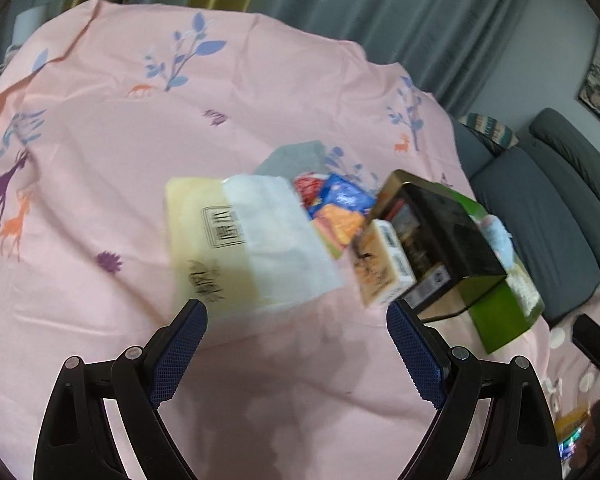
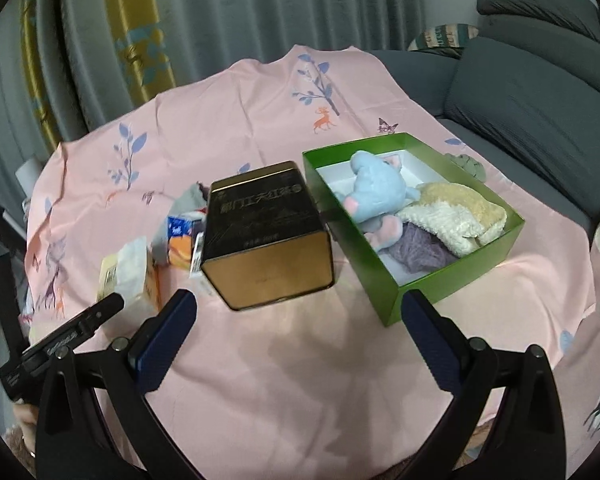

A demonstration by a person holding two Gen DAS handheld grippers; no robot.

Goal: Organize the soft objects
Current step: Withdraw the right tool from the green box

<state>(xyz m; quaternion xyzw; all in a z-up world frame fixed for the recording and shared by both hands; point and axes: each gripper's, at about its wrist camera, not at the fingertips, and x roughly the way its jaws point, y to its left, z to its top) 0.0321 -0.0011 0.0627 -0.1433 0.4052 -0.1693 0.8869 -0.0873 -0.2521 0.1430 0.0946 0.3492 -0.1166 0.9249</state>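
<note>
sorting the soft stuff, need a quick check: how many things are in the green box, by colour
Inside the green box, as the right wrist view shows it:
blue: 1, the plush toy
cream/yellow: 1, the fluffy cloth
purple: 1, the knit piece
Total: 3 things. Anything lying under them cannot be seen.

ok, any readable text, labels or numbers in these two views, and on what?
Nothing reads cleanly.
Black-and-gold tin: a row of large gold Chinese characters on its top face, too blurred to quote.
Yellow tissue pack: a boxed black stamp and brush-style characters, motion-blurred.
Blue tissue packet: white script logo, too small.
Small carton: label patches, unreadable.
</note>
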